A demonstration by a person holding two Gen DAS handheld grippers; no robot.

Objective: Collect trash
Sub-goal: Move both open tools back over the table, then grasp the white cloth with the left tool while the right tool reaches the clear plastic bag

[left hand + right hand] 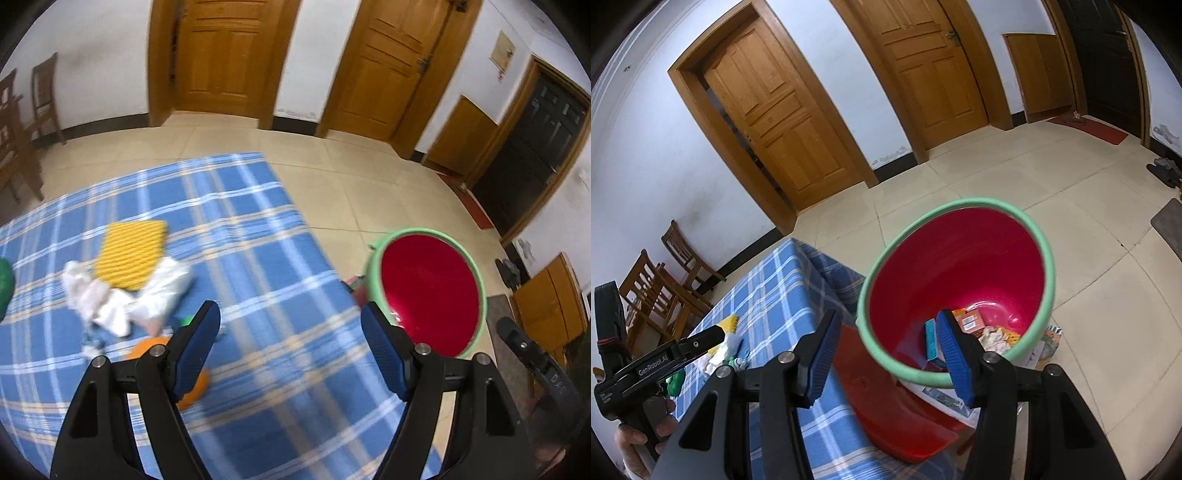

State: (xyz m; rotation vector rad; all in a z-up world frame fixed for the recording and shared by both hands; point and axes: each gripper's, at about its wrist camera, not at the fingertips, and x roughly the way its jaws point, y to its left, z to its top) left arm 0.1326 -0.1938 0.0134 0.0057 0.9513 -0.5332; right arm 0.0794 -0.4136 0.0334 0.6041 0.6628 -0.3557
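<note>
Trash (125, 295): crumpled white wrappers, blurred, lying on blue plaid surface (258, 258), overlapping near edge of yellow ribbed mat (129, 254). Orange item (192, 384) nearer, partly hidden behind left gripper (290, 332). Left gripper released, blue pads spread wide, nothing between, hanging above cloth. Green object (5, 284) cut off at left edge.

Right gripper (886, 354) likewise released and empty, poised over rim of red bin (960, 258) with pale green lip, just beside surface edge. Inside bin, at bottom: orange packets (971, 319), crumpled paper (993, 338), blue box (931, 338). Red stool (886, 410) under bin. Wooden doors (775, 122) and chairs (665, 284) behind, cream tiled floor (1089, 258).
</note>
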